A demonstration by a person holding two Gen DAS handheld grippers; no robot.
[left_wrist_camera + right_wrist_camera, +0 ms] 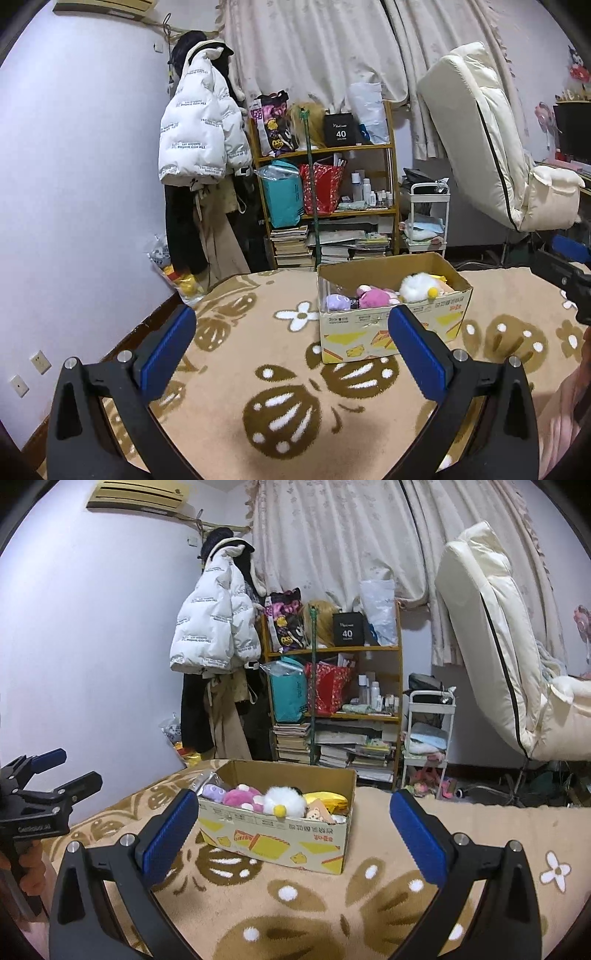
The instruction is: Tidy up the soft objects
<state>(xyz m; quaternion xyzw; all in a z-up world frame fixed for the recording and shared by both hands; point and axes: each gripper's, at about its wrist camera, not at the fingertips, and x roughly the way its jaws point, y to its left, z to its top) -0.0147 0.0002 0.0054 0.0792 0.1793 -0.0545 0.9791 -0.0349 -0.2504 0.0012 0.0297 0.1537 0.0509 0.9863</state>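
Blanket (229,373) w/ brown flower print covers the near surface; nothing loose lies on it. Cardboard box (280,840) sits far-center, holding the plush toys (284,799): purple, pink, white fluffy, yellow. Left gripper (291,345) & right gripper (291,829) both hover near side of box, tongs wide apart, empty. Looks like the packing step is done or paused; next prob needs reaching into the box or finding more toys. Box's far interior is hidden, and small items at its right end are unclear.
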